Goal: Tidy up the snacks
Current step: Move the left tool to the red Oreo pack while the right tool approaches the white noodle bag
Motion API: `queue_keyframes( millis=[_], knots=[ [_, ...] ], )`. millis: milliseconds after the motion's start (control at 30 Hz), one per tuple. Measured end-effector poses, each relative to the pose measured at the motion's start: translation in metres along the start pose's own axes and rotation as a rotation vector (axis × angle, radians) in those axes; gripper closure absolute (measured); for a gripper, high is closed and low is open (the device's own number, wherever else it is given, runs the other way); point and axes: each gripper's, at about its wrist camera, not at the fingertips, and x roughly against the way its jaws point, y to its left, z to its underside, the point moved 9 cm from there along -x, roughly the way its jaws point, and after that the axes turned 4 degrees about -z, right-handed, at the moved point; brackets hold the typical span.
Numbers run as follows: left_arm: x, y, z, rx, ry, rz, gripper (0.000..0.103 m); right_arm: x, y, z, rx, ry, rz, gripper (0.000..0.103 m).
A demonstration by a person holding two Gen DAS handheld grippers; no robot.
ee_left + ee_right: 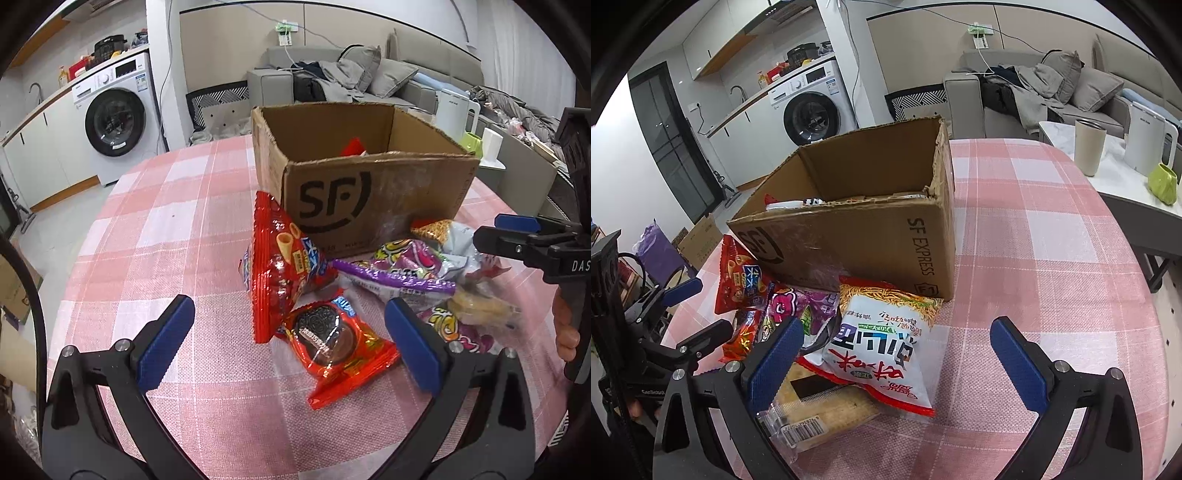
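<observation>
While the cardboard box [369, 199] is holding a few packets, we are hovering
Both our left gripper [291, 339] and right gripper [897, 358] are gaping wide, grasping nothing

One cardboard box [857, 236] sits on the table, with about six snack packets [882, 343] heaped beside it and two grippers [288, 339]
</observation>
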Motion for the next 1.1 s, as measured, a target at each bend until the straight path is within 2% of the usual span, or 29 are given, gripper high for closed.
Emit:
queue_keyframes(
  millis=[467,733,1033,1100],
  knots=[
    [-0.037,0.004,0.012,0.022,0.097,0.01,0.001,-0.023,-0.001,0.007,-0.013,0.045,0.027,0.0],
    [-0.04,0.007,0.02,-0.026,0.142,0.001,0.001,-0.024,-0.011,0.011,-0.001,0.082,0.045,0.0],
    [-0.045,0.012,0.028,-0.009,0.197,0.048,0.001,-0.022,-0.018,0.018,-0.02,0.115,0.029,0.0],
    [-0.046,0.012,0.03,-0.008,0.205,0.06,0.005,-0.023,-0.018,0.018,-0.027,0.118,0.017,0.001]
  ],
)
